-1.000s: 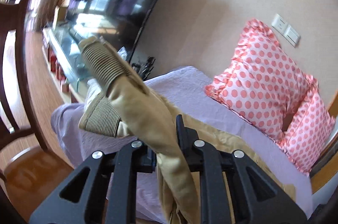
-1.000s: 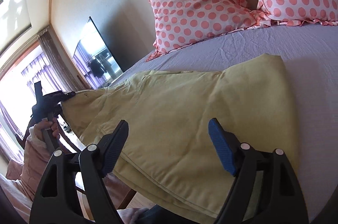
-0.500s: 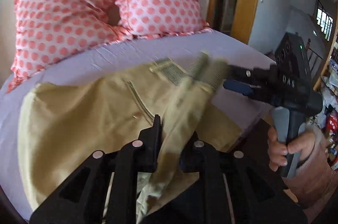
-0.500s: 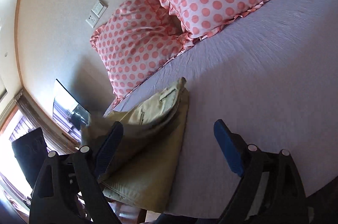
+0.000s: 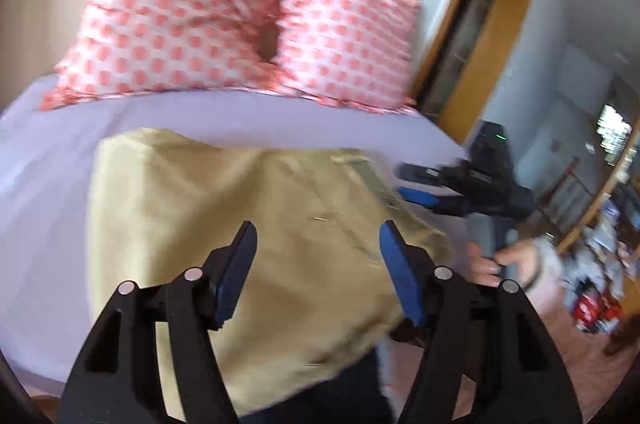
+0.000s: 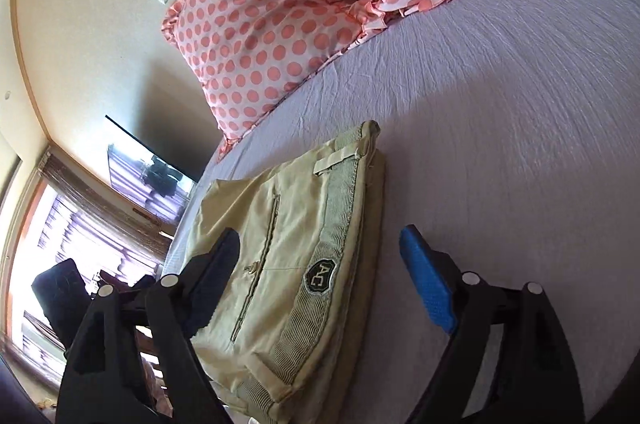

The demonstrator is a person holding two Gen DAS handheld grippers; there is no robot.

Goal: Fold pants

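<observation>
The khaki pants (image 5: 248, 224) lie folded in a flat stack near the front edge of the lilac bed (image 5: 48, 160). In the right wrist view the pants (image 6: 288, 256) show the ribbed waistband, a zip pocket and a dark badge on top. My left gripper (image 5: 316, 264) is open and empty, just above the near part of the stack. My right gripper (image 6: 320, 272) is open and empty over the waistband end; it also shows in the left wrist view (image 5: 416, 186), beside the pants' right edge.
Two pink polka-dot pillows (image 5: 172, 12) lean at the head of the bed. A wooden door frame (image 5: 480, 36) stands to the right. A TV (image 6: 148, 164) and a curtained window (image 6: 60, 224) are past the bed's left side.
My left gripper carried the pant leg over onto the stack, let it go and opened. The pants went from spread out to a folded stack. My right gripper stayed open.
</observation>
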